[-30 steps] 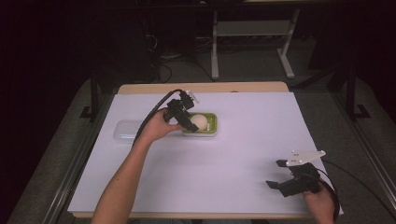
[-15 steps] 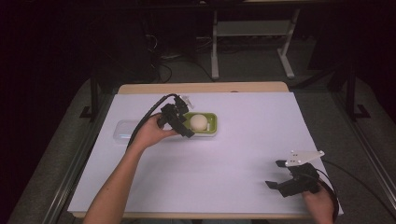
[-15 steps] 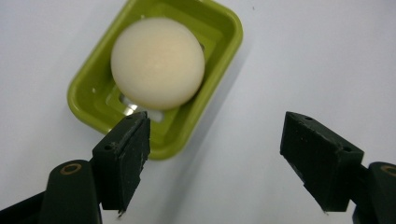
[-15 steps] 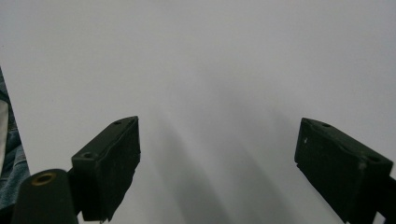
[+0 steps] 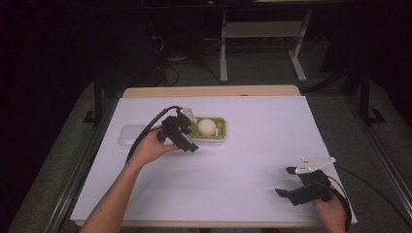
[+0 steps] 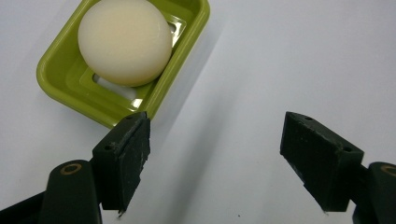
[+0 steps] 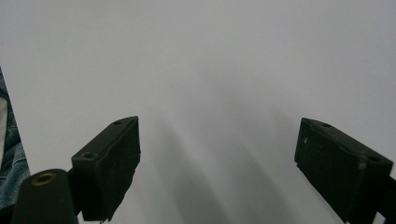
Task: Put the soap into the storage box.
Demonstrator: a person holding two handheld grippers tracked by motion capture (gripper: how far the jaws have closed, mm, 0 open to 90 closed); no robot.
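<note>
A round cream soap (image 5: 206, 127) lies in a green dish (image 5: 220, 134) at the back left of the white-covered table (image 5: 243, 160). My left gripper (image 5: 189, 140) is open just at the dish's near-left corner, and nothing is between its jaws. In the left gripper view the soap (image 6: 123, 42) and dish (image 6: 60, 79) sit up and to the left of my open gripper (image 6: 215, 163), whose left fingertip (image 6: 128, 158) is beside the dish's corner. My right gripper (image 5: 286, 182) rests open near the front right edge, over bare white paper (image 7: 210, 70).
A clear plastic lid or box (image 5: 128, 136) lies left of the dish, partly behind my left hand. A wooden table edge (image 5: 209, 91) runs along the back. Dark floor and a white stand (image 5: 262, 34) lie beyond. Blue cloth (image 7: 7, 154) shows at the right gripper view's left edge.
My left gripper has drawn back from over the soap toward the near left and now sits off the dish. The soap stays in the dish. The right gripper has not moved.
</note>
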